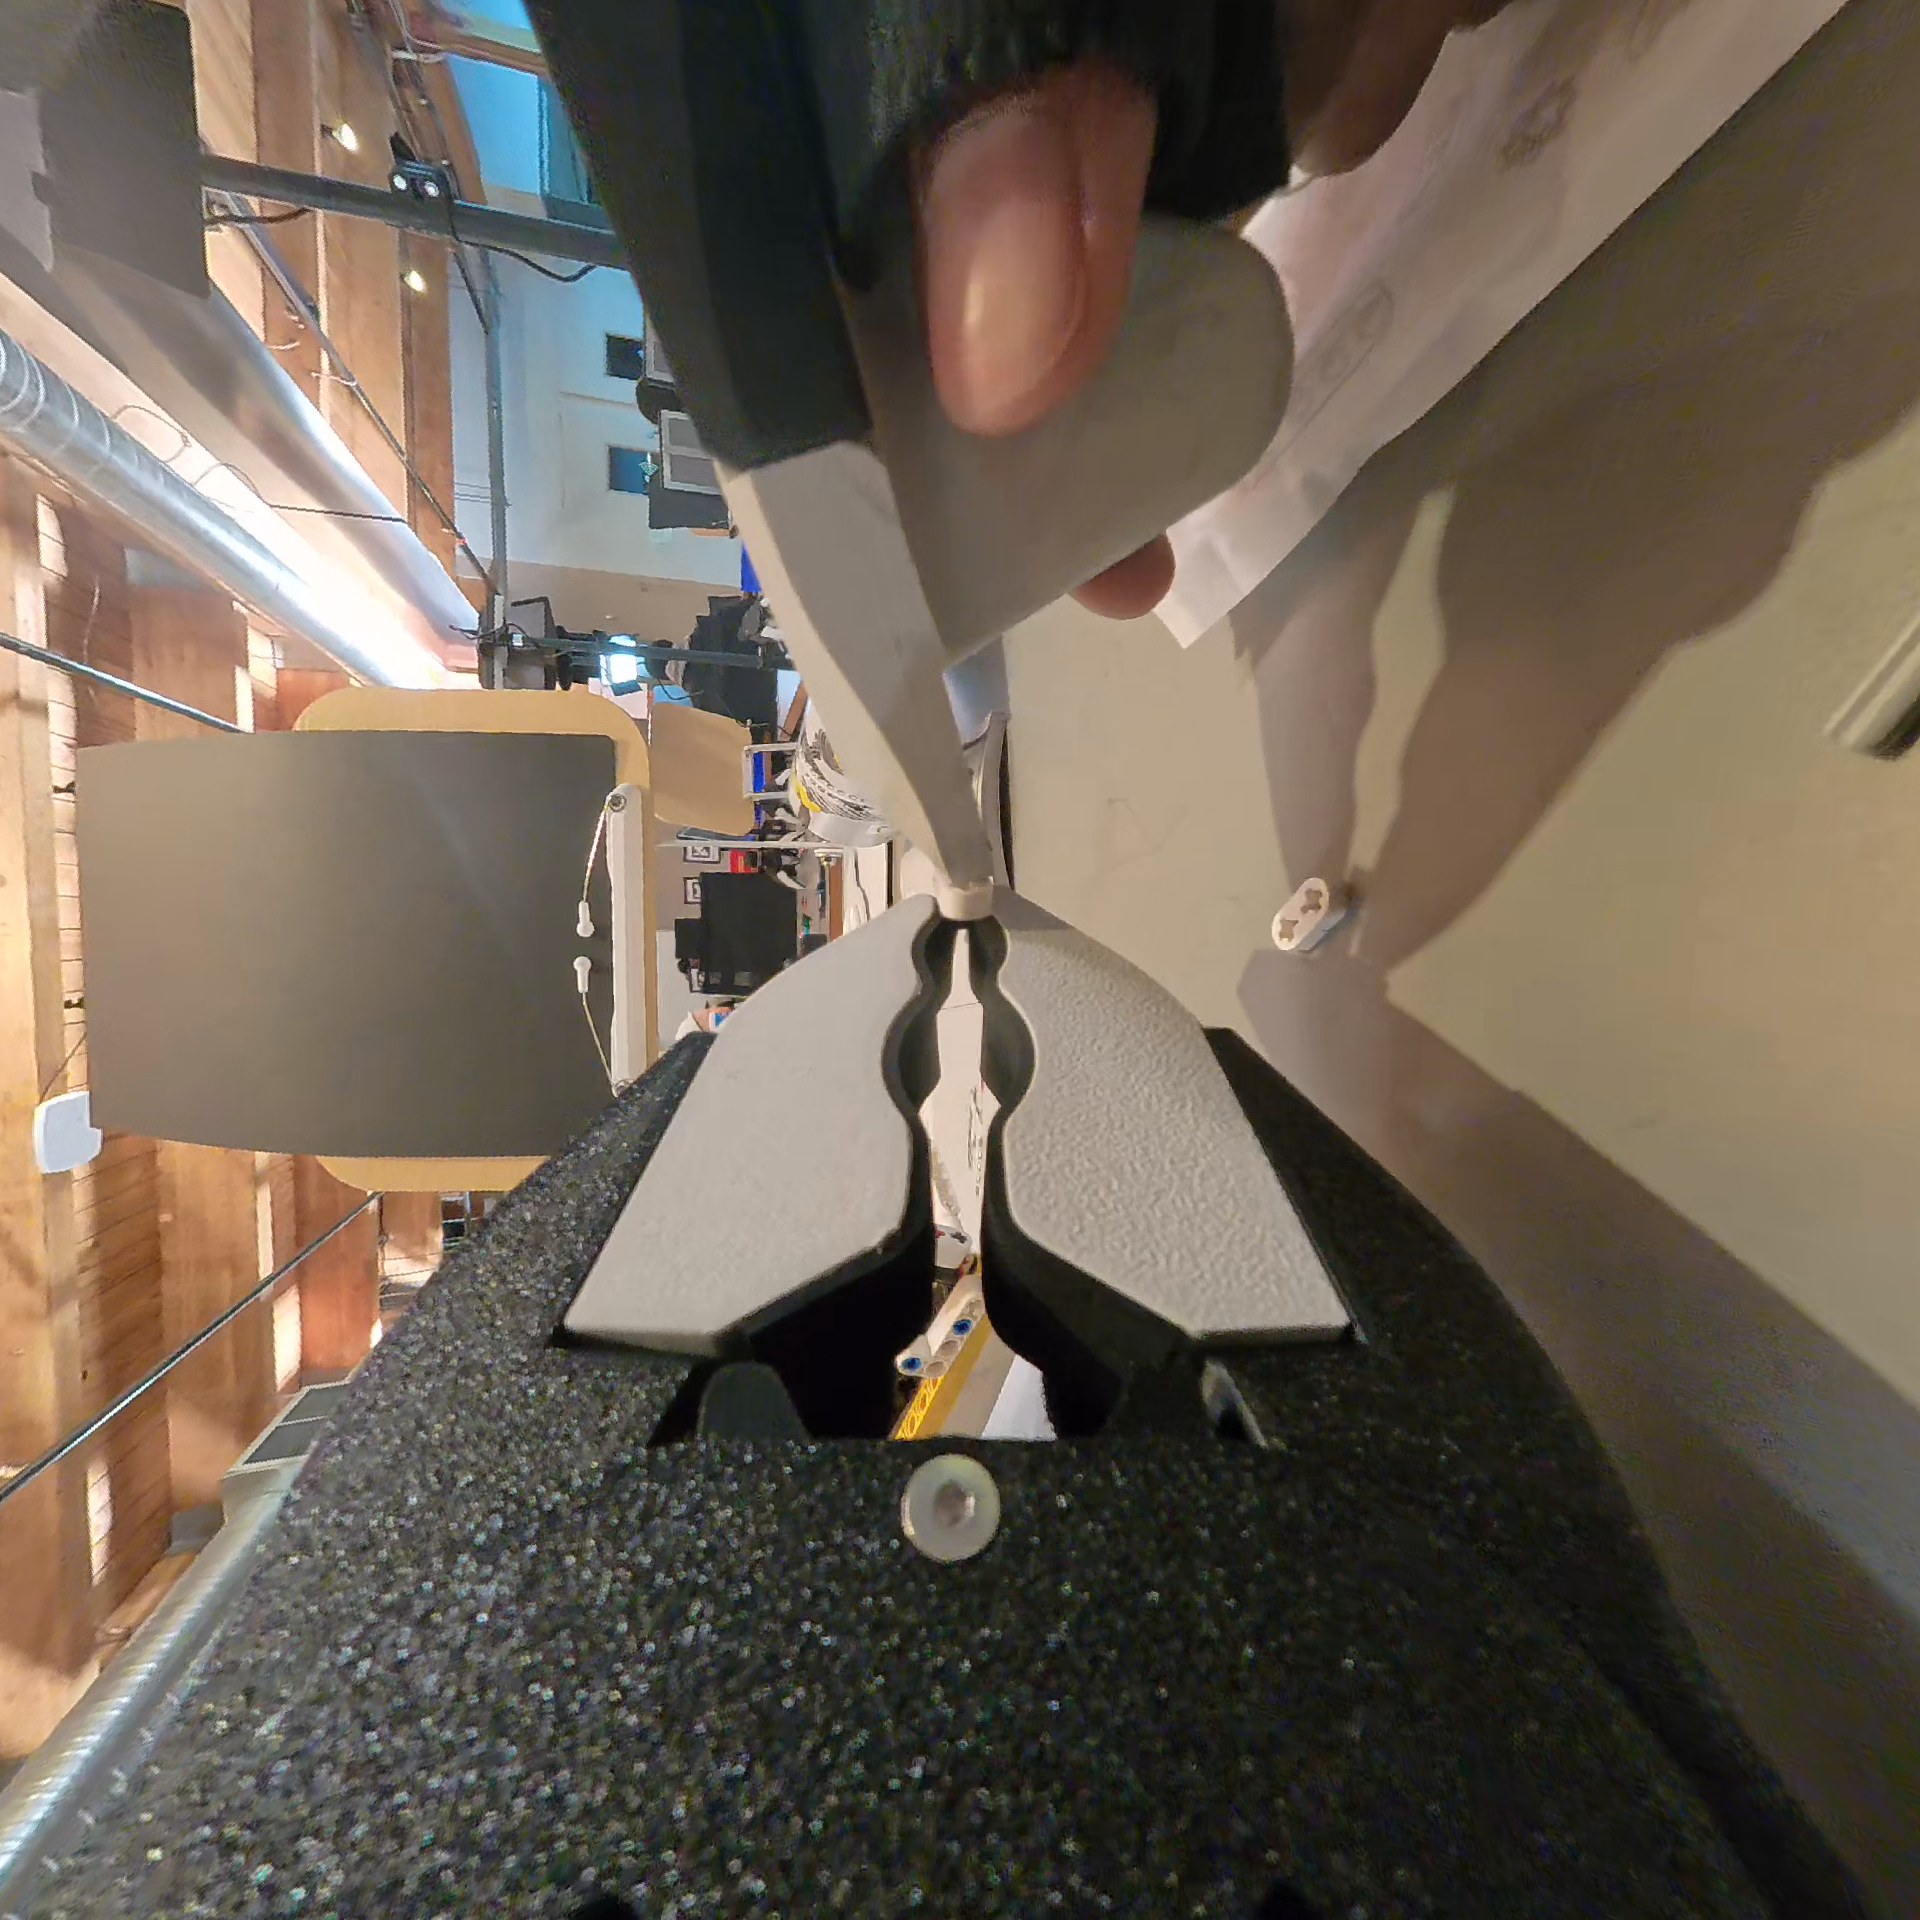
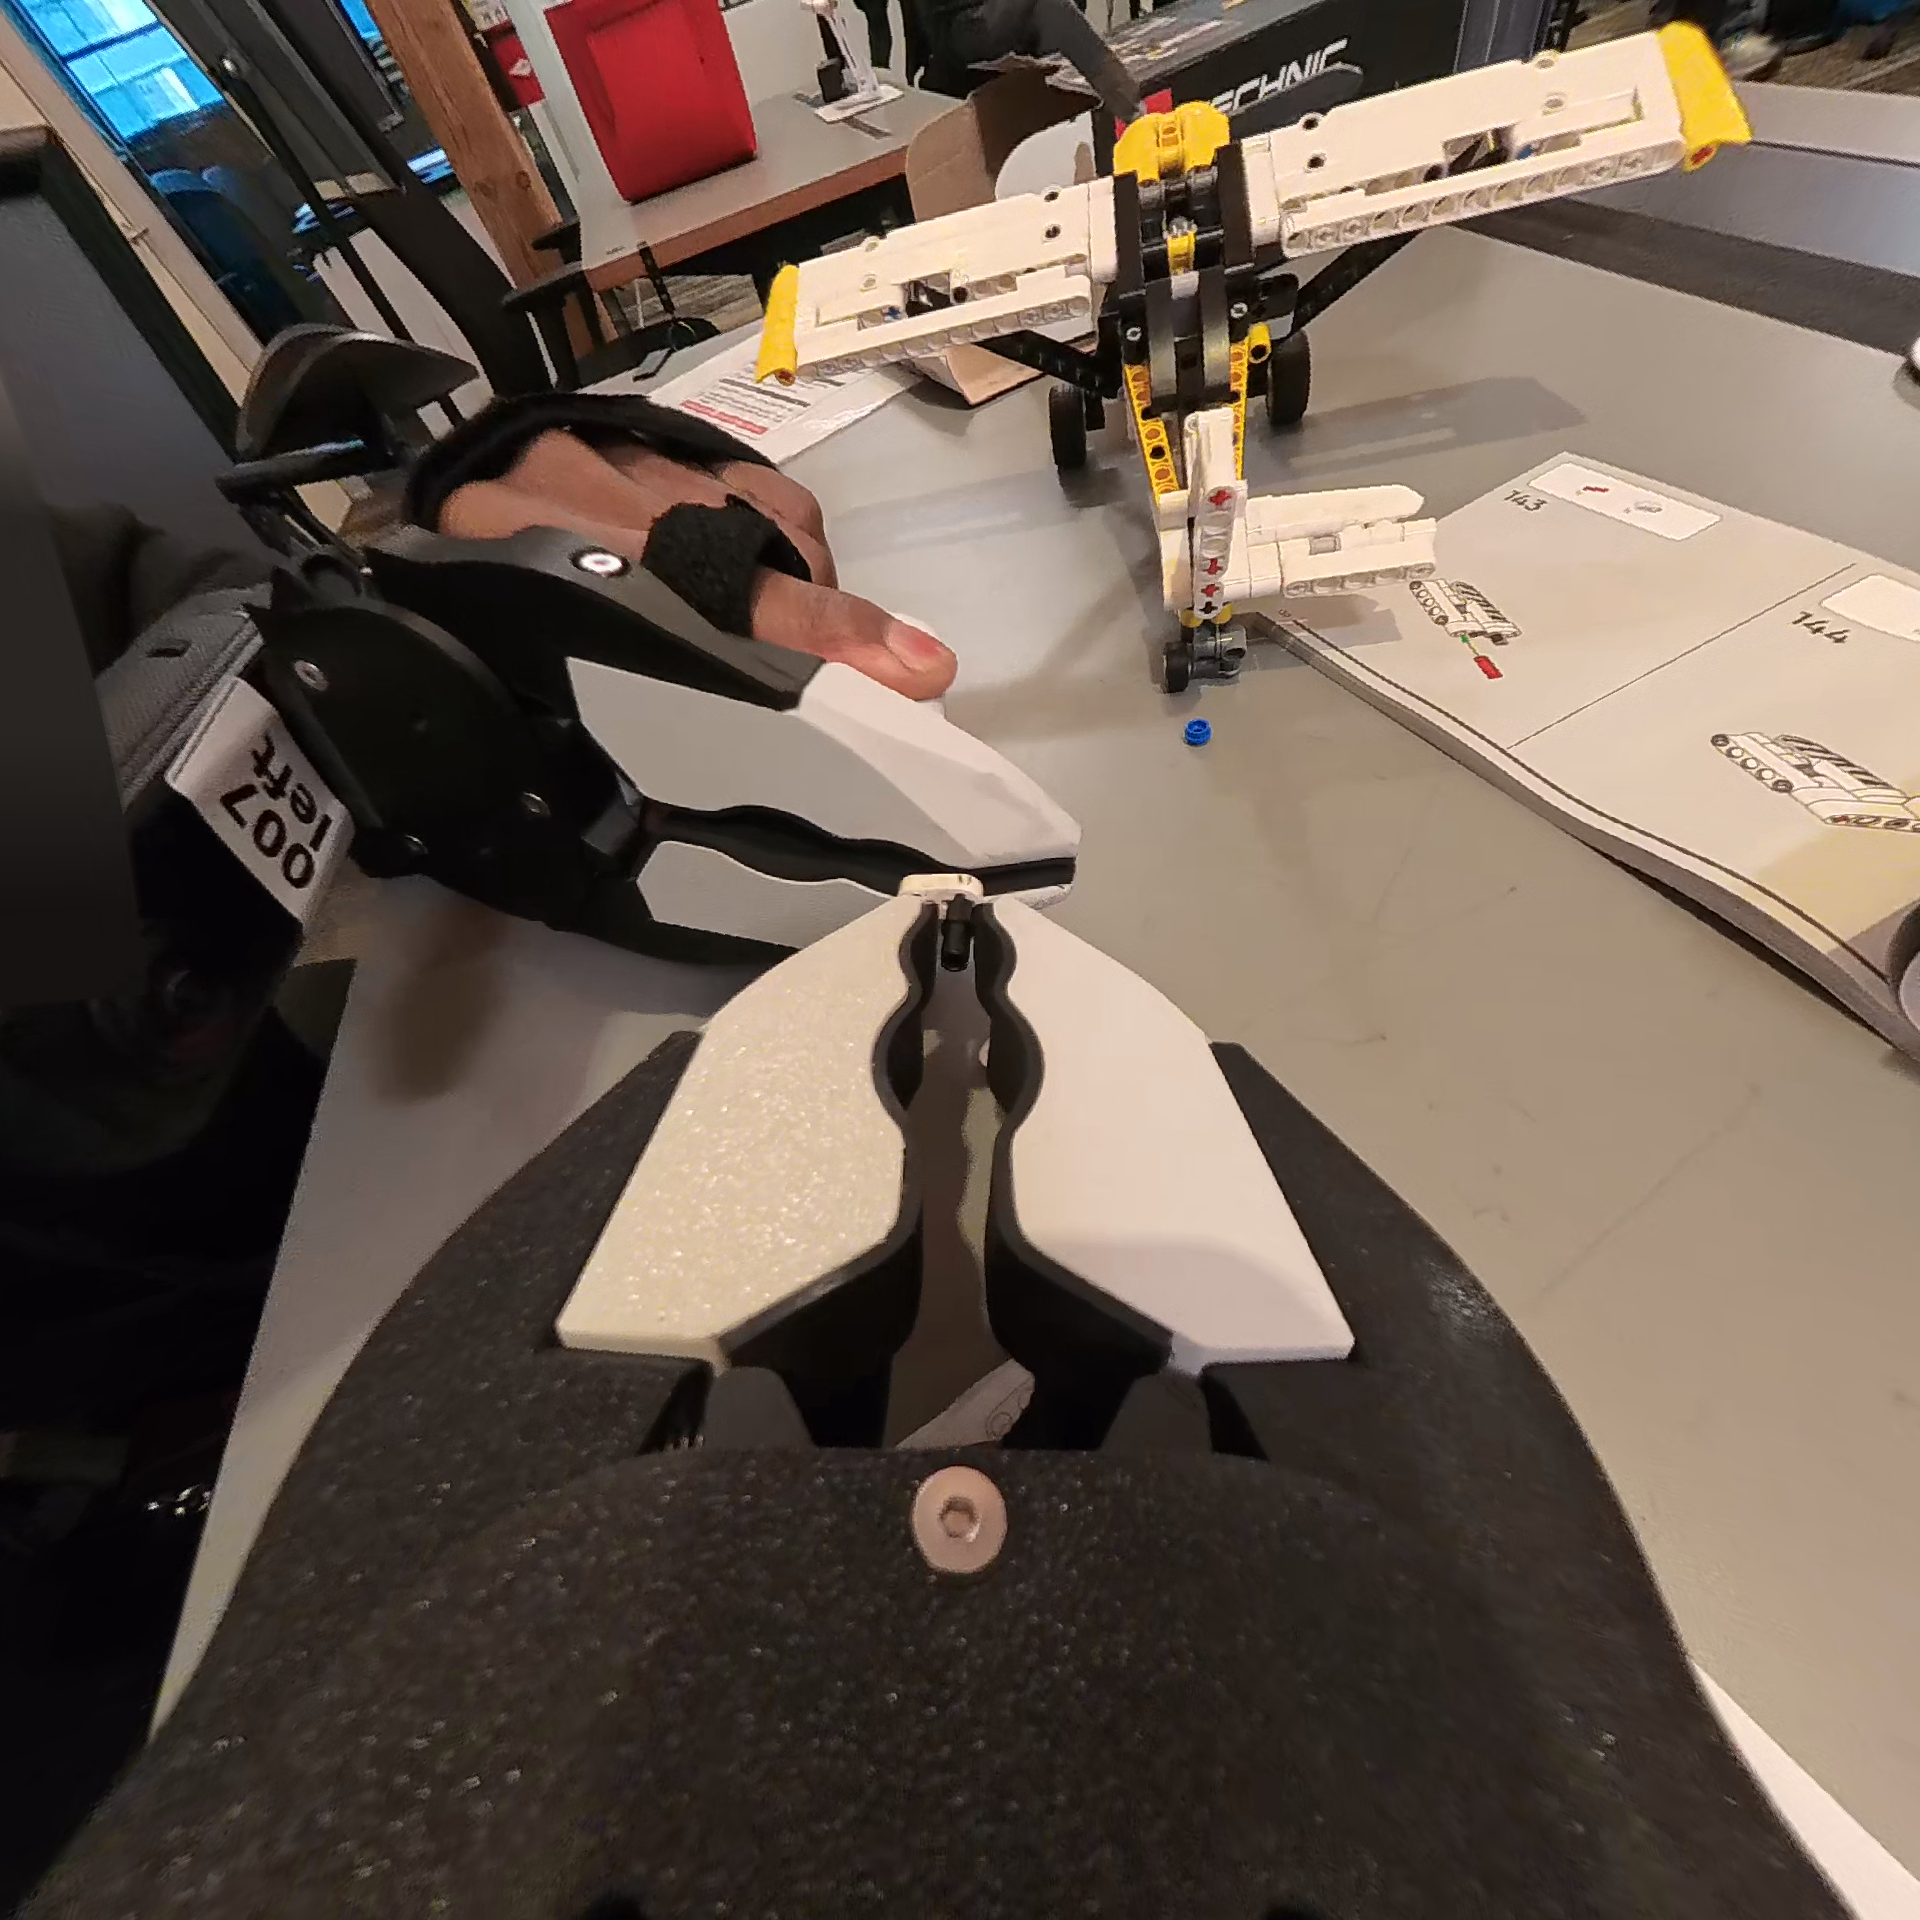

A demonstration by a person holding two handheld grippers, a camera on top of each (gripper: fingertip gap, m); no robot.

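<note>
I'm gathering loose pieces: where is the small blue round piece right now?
In the right wrist view, the small blue round piece lies loose on the grey table, just in front of the model plane's tail wheel and left of the open instruction booklet.

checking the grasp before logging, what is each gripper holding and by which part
Left gripper is shut on the small white brick piece, by one end. Right gripper pinches the black pin under it, near its top.

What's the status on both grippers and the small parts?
Left gripper shut on small white piece. Right gripper shut on black pin, pin at that piece. Toy plane stands clear beyond.
</note>
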